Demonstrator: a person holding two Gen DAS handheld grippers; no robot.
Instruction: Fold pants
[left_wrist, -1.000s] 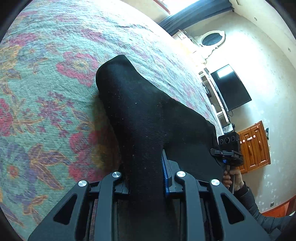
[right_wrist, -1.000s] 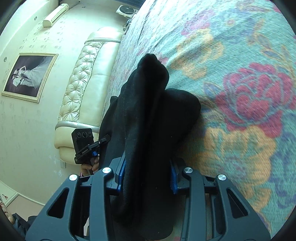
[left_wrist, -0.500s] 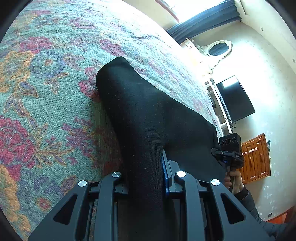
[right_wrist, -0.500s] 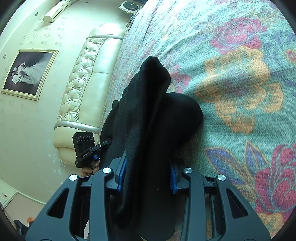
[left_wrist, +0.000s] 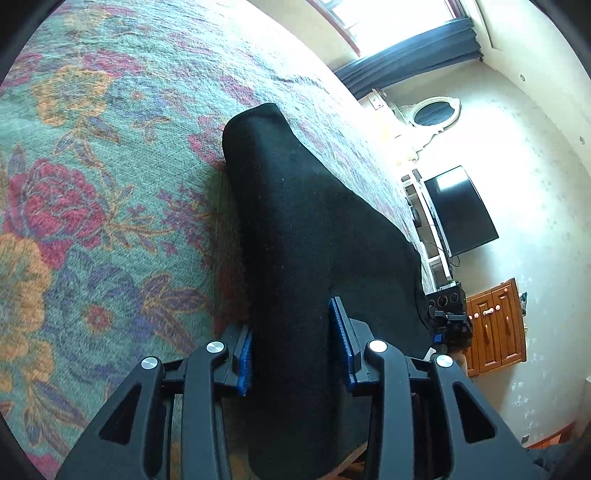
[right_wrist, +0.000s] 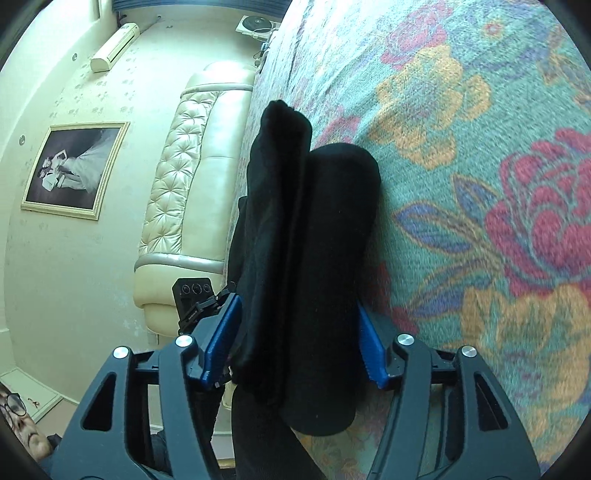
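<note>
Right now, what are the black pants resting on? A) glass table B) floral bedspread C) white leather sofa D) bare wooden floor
B: in both wrist views the folded black pants lie on the floral bedspread, with the cream tufted headboard off to the side.

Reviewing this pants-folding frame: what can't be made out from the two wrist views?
- Left wrist view: the black pants run off the bottom edge behind the left tool.
- Right wrist view: the fold layers read as one black mass; the right tool covers the near end.
- The right hand is hidden behind its tool.
</note>
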